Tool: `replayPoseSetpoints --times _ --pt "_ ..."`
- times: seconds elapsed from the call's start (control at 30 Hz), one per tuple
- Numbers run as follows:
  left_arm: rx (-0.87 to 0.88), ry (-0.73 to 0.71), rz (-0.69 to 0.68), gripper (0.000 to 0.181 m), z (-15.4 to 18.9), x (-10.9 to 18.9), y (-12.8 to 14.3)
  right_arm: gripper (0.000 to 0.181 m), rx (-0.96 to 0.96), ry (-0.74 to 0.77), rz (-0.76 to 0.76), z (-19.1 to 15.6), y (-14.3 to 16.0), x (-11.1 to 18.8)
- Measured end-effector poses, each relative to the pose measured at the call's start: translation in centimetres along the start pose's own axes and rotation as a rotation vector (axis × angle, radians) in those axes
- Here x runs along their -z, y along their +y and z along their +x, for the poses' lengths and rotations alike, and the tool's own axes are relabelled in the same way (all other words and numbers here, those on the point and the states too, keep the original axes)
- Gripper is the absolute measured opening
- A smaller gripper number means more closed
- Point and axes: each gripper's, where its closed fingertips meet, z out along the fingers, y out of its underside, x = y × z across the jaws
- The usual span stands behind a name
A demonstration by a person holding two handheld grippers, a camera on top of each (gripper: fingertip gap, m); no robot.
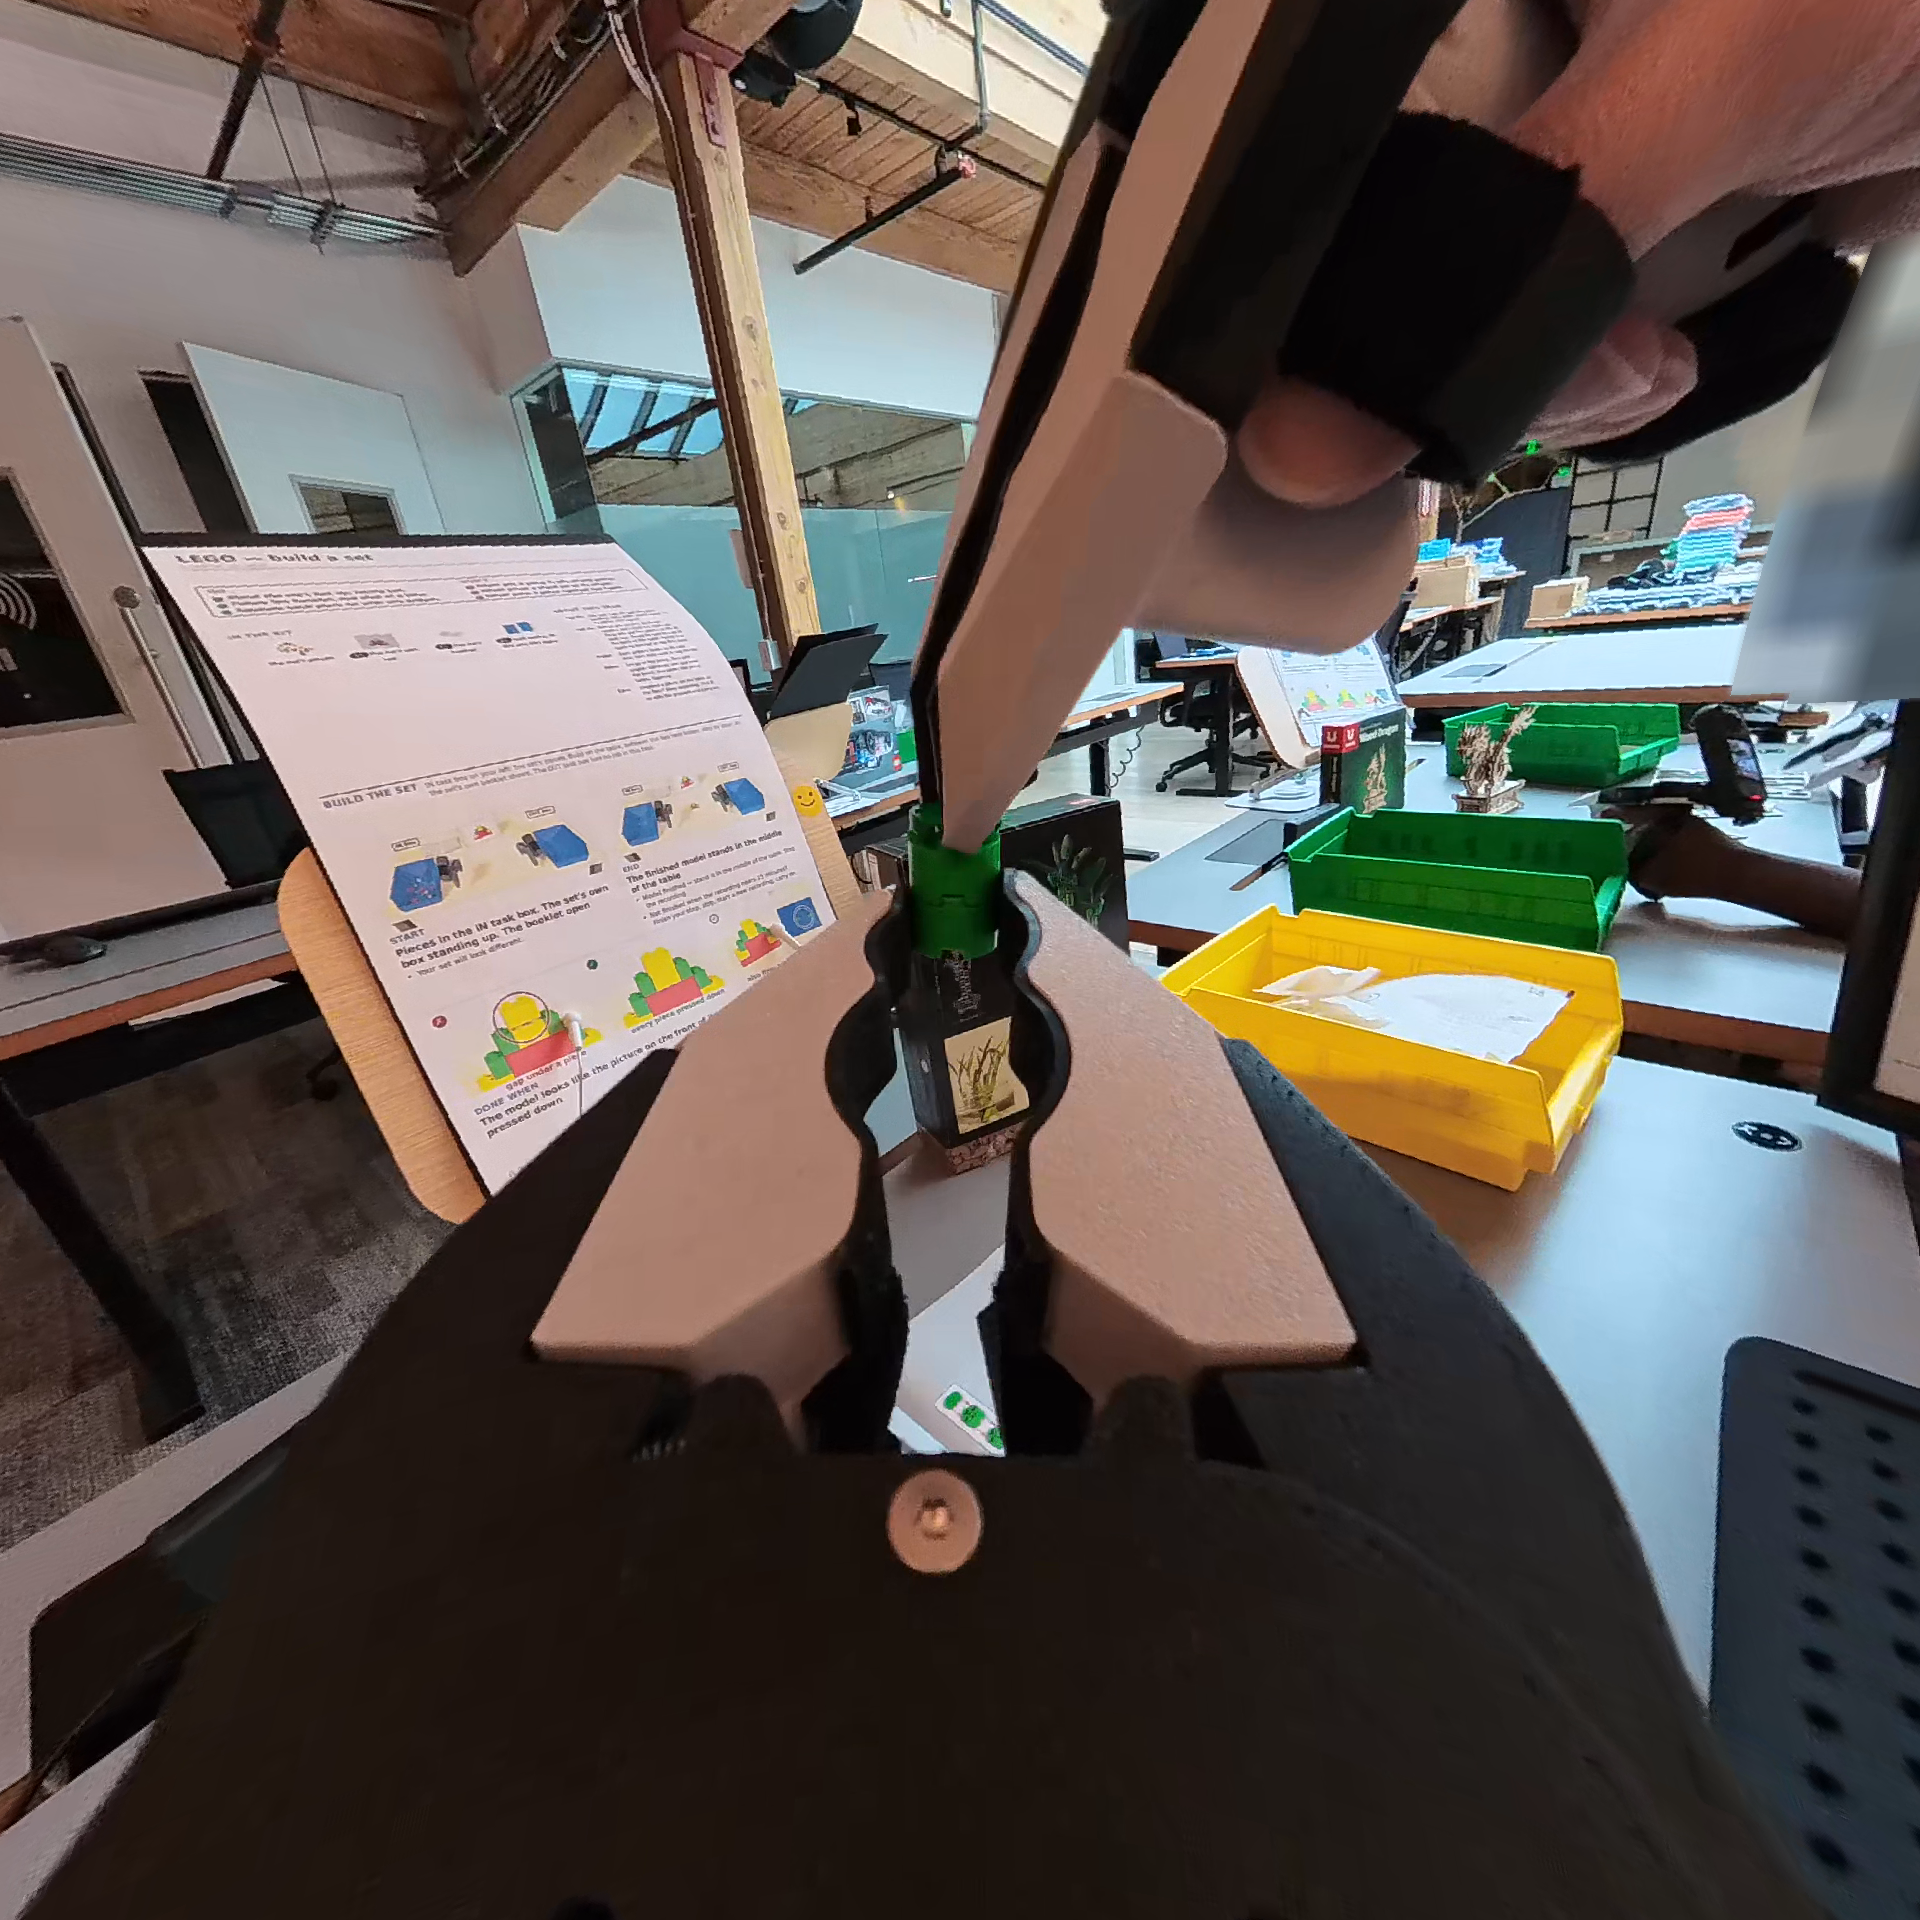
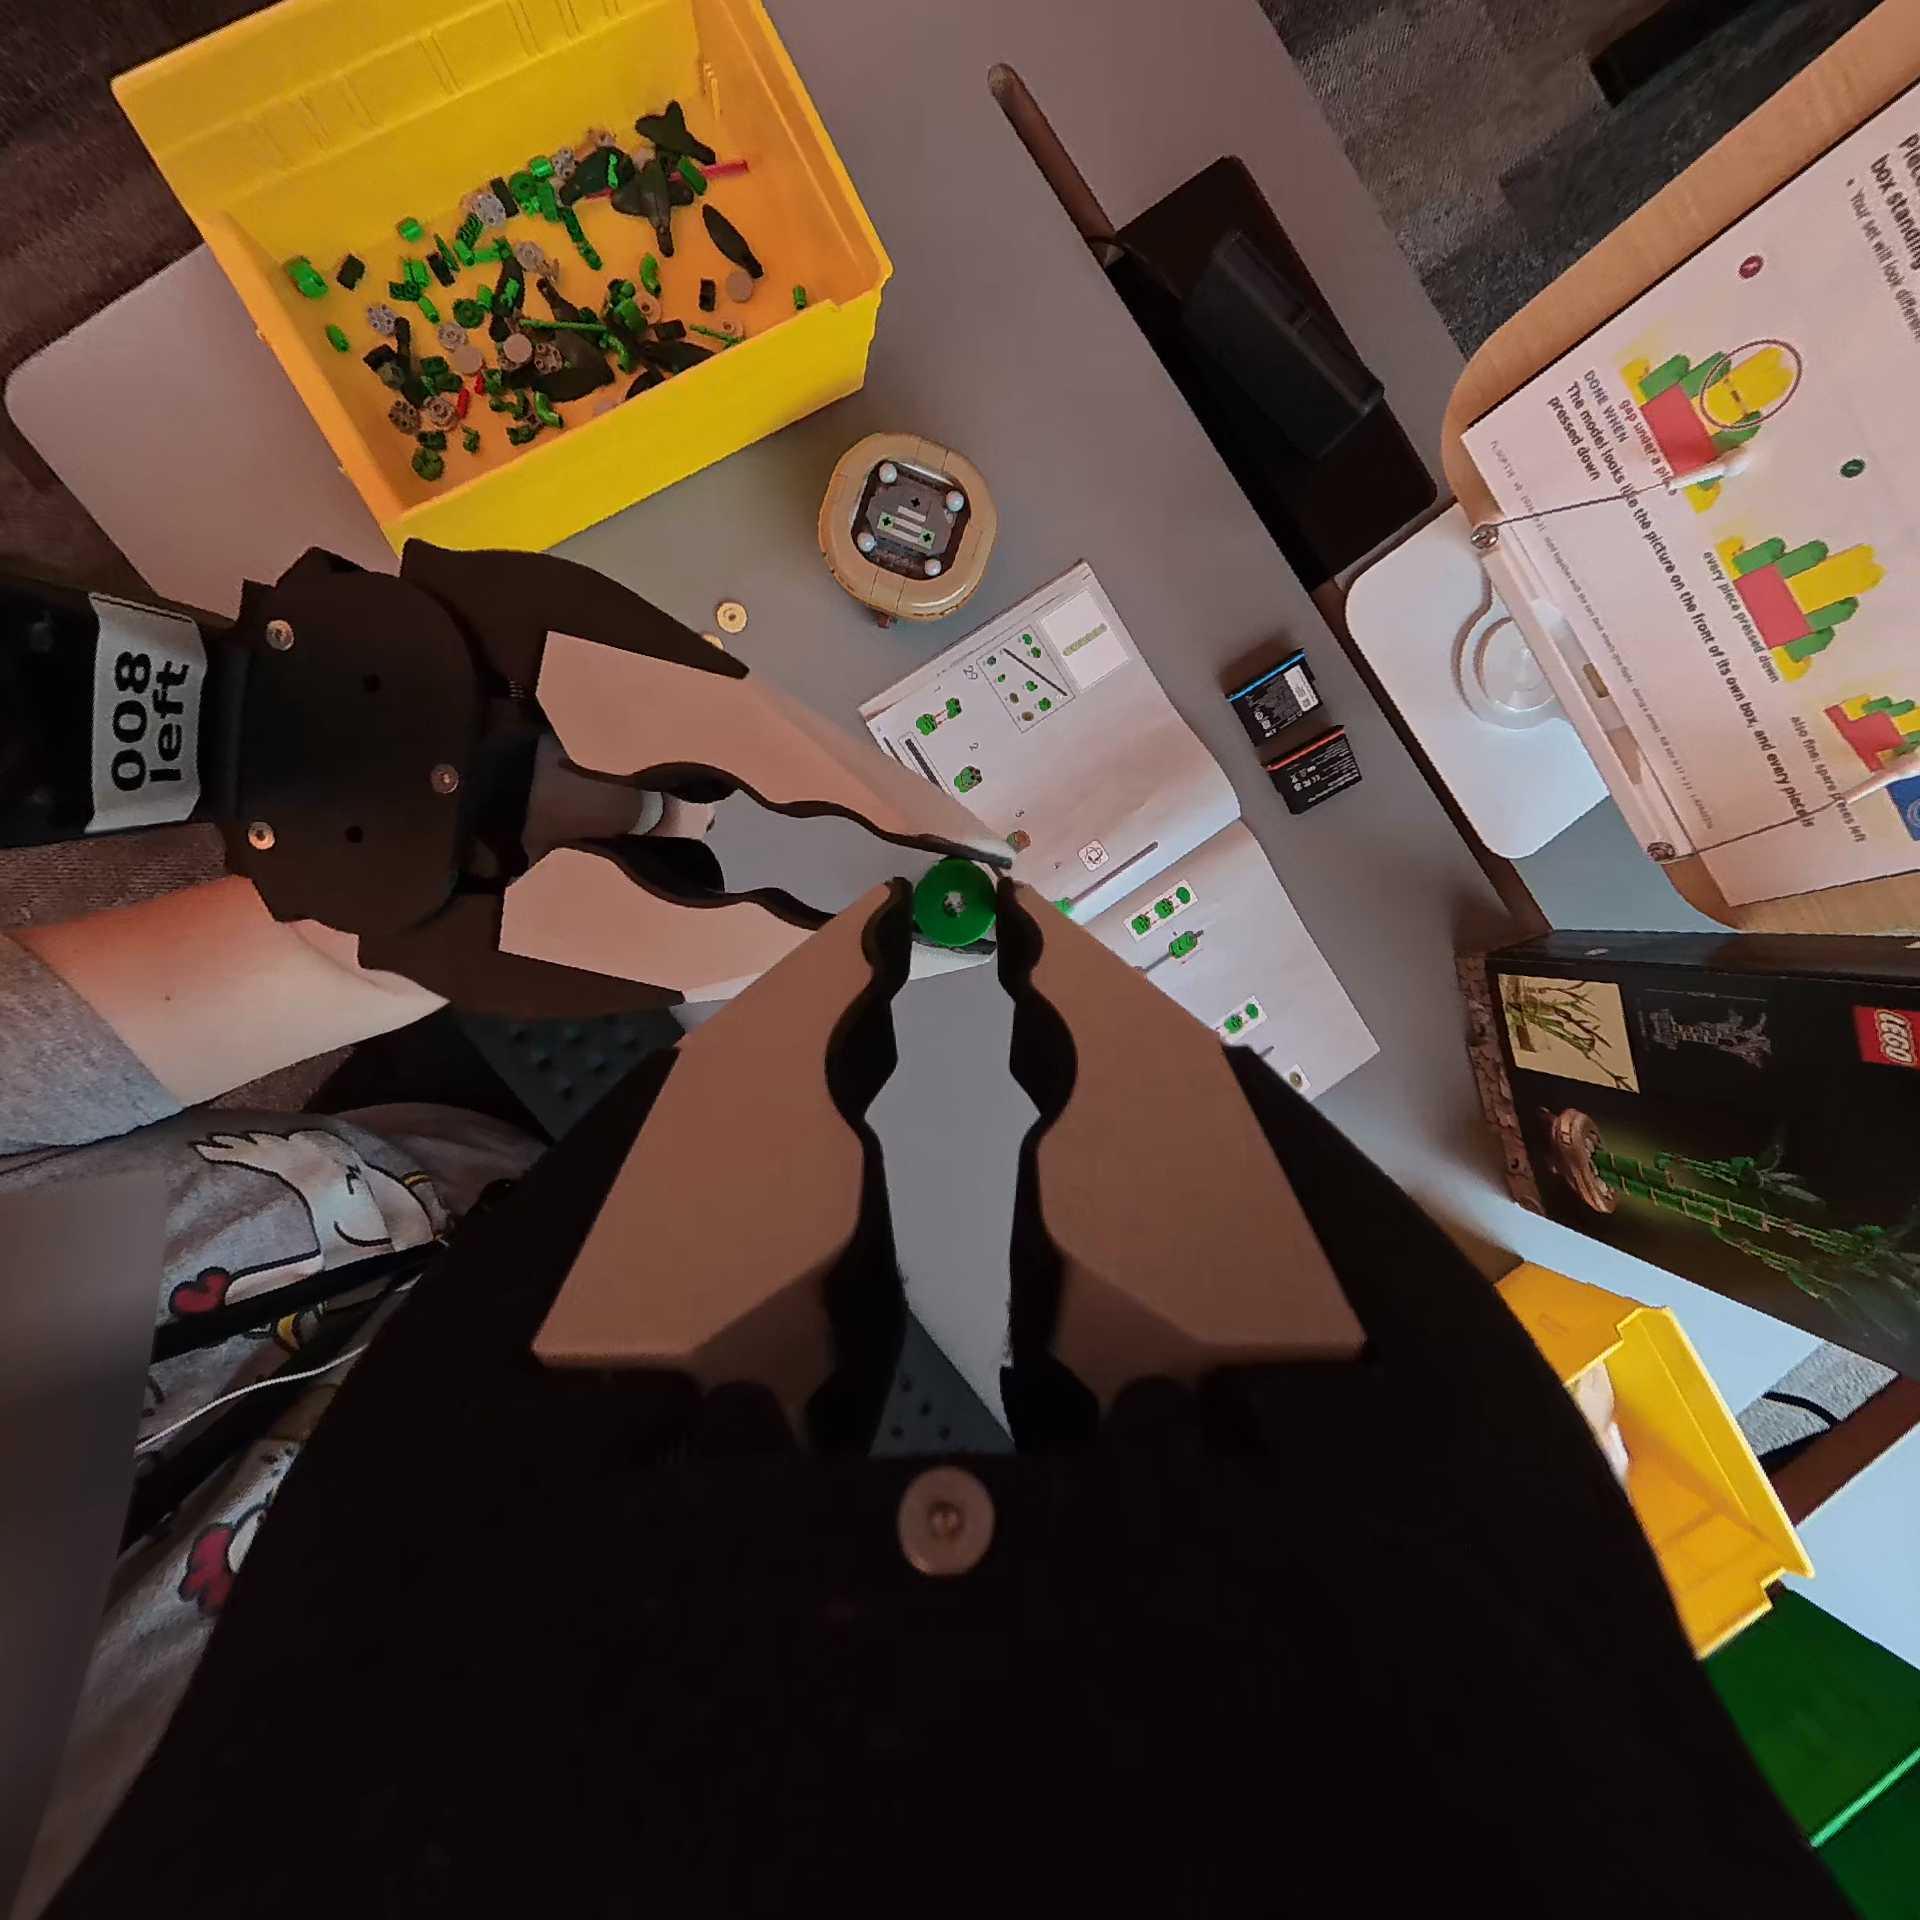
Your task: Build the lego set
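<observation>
Grey tabletop (image 2: 1039, 343) carries the work. Near, left tongs (image 1: 951, 925) clamp the green round stack (image 1: 954, 883) upright, steadying it. Right tongs (image 2: 951, 904) descend vertically from above, tips closed around its top, probably seating a piece. Beyond lie the open booklet (image 2: 1101, 748), tan base (image 2: 909, 530) and, far left, the yellow parts bin (image 2: 644, 436).

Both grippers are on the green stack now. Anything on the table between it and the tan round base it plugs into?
Nothing visible does. The green stack is held over the open booklet; the table toward the tan base holds only a flat tan disc, off to one side.
</observation>
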Motion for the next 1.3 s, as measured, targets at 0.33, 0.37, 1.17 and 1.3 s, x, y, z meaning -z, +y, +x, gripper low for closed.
replayPoseSetpoints --times 0.33,0.37,1.17,1.3 --pt "0.045 0.030 0.025 0.013 0.10 0.27 -0.43 0.015 0.042 -0.037 0.135 -0.23 -0.38 0.23" --pt "0.052 0.037 0.026 0.013 0.14 0.27 -0.43 0.015 0.036 -0.046 0.145 -0.26 -0.37 0.23" --pt "0.034 0.037 0.002 0.013 0.05 0.12 -0.03 0.016 0.090 -0.040 0.245 0.02 -0.16 -0.30" --pt "0.033 0.037 0.001 0.013 0.08 0.09 0.00 0.016 0.096 -0.042 0.251 0.02 -0.13 -0.21"
